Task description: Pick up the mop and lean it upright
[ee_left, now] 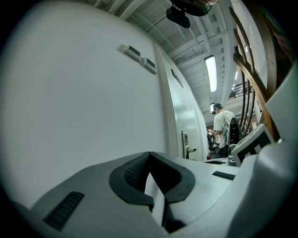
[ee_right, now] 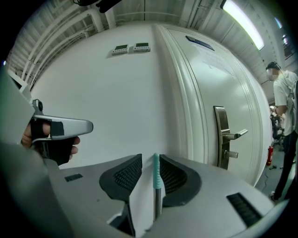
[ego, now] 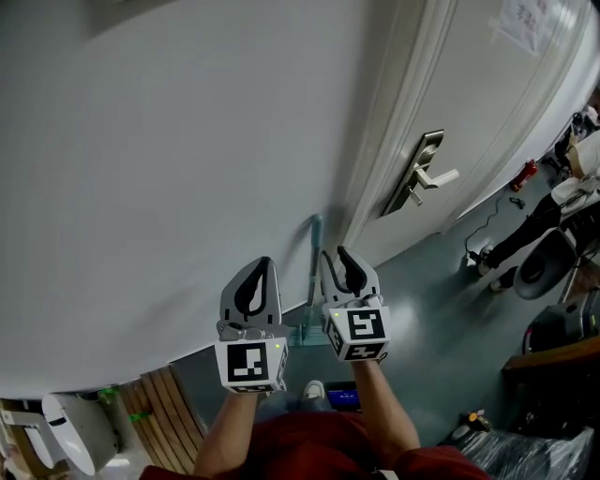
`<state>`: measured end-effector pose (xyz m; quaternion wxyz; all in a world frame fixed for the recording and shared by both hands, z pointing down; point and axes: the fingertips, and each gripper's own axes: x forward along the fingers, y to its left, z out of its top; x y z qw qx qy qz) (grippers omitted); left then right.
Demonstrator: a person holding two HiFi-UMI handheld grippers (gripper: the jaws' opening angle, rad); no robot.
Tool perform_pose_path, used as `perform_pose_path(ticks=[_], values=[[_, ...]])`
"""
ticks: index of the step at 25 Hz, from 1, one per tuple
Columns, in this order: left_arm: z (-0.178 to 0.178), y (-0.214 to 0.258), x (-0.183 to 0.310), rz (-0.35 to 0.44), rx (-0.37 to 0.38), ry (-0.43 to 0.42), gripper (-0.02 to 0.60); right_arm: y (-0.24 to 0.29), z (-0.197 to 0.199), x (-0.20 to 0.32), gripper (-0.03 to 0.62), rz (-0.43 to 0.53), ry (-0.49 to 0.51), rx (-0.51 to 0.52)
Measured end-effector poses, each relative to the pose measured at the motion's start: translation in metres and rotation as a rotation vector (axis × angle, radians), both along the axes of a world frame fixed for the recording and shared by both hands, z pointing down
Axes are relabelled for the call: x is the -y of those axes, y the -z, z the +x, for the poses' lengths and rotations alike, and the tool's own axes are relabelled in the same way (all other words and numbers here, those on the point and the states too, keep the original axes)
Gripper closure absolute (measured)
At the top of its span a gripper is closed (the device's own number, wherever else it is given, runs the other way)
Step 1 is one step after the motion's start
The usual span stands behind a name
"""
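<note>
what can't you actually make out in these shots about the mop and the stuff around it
- mop lower end: head view, mostly behind the left hand-held gripper and right hand-held gripper; right gripper view, hidden by that gripper's body.
- handle top against the wall: touching or not, neither view settles it.
- door notice: head view, print too small, cut by the top edge.

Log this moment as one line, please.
mop: upright against wall | right gripper: open, mop handle between jaws | left gripper: shut, empty
</note>
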<state>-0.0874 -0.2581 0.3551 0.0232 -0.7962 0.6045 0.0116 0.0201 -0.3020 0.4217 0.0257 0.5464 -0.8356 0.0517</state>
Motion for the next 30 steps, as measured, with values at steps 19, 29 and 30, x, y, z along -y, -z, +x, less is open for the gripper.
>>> perform_pose_path(ticks=[19, 29, 30], values=[[-0.017, -0.005, -0.002, -0.012, 0.0, 0.038, 0.568, -0.051, -0.014, 0.053, 0.408, -0.112, 0.003, -0.055], [-0.023, -0.005, -0.004, -0.014, 0.006, 0.051, 0.568, -0.069, -0.021, 0.072, 0.408, -0.143, 0.005, -0.085], [-0.024, -0.005, -0.004, -0.013, 0.007, 0.052, 0.569, -0.07, -0.021, 0.073, 0.408, -0.145, 0.003, -0.088]])
